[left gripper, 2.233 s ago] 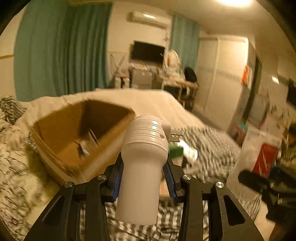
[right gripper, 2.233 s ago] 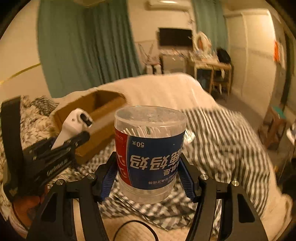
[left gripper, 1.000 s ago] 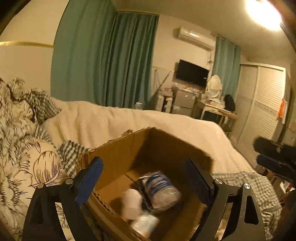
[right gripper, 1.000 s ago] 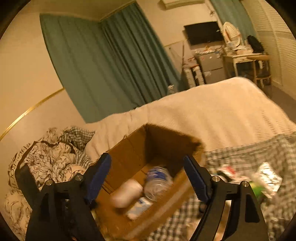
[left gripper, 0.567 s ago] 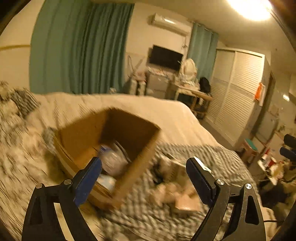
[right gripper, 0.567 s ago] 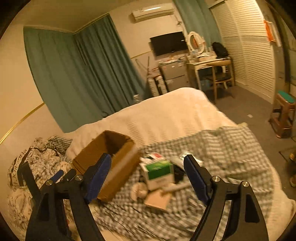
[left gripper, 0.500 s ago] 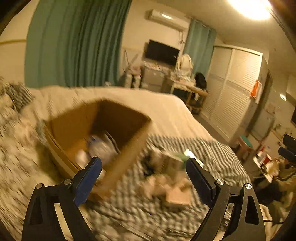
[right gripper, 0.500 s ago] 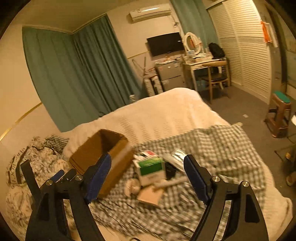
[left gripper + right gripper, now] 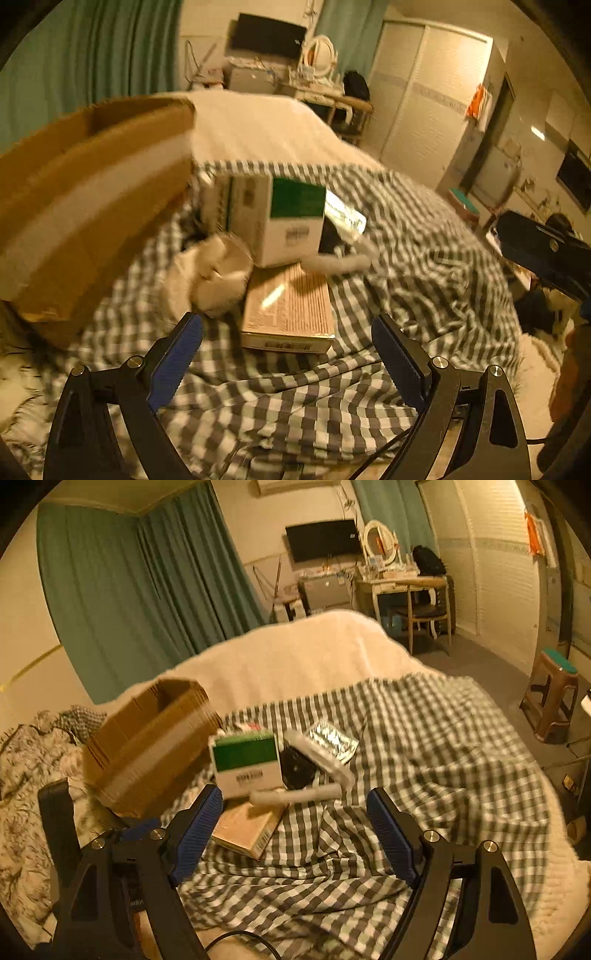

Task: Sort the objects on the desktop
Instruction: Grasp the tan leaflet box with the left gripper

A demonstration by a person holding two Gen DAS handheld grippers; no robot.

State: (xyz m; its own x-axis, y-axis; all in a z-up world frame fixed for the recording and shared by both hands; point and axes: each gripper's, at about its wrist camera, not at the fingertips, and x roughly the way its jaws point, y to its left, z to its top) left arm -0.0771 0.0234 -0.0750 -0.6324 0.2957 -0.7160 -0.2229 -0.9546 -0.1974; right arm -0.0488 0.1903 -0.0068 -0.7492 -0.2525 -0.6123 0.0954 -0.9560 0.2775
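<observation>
A cardboard box (image 9: 85,192) stands on the left of a checked blanket (image 9: 406,266); it also shows in the right wrist view (image 9: 147,749). Beside it lie a white and green carton (image 9: 280,218), a flat tan box (image 9: 288,310), a white round thing (image 9: 218,277), a white tube (image 9: 340,262) and a foil pack (image 9: 343,218). My left gripper (image 9: 288,354) is open and empty, just short of the tan box. My right gripper (image 9: 295,823) is open and empty above the tan box (image 9: 247,827), tube (image 9: 295,795) and carton (image 9: 247,768).
A black object (image 9: 295,768) and foil pack (image 9: 332,742) lie behind the tube. A white blanket (image 9: 295,657) covers the far bed. Floral bedding (image 9: 22,775) lies at the left. A stool (image 9: 554,698) and a desk with chair (image 9: 413,594) stand on the floor at the right.
Both grippers have dropped what they held into the cardboard box and opened. They have since swung right and down toward the loose items on the checked blanket.
</observation>
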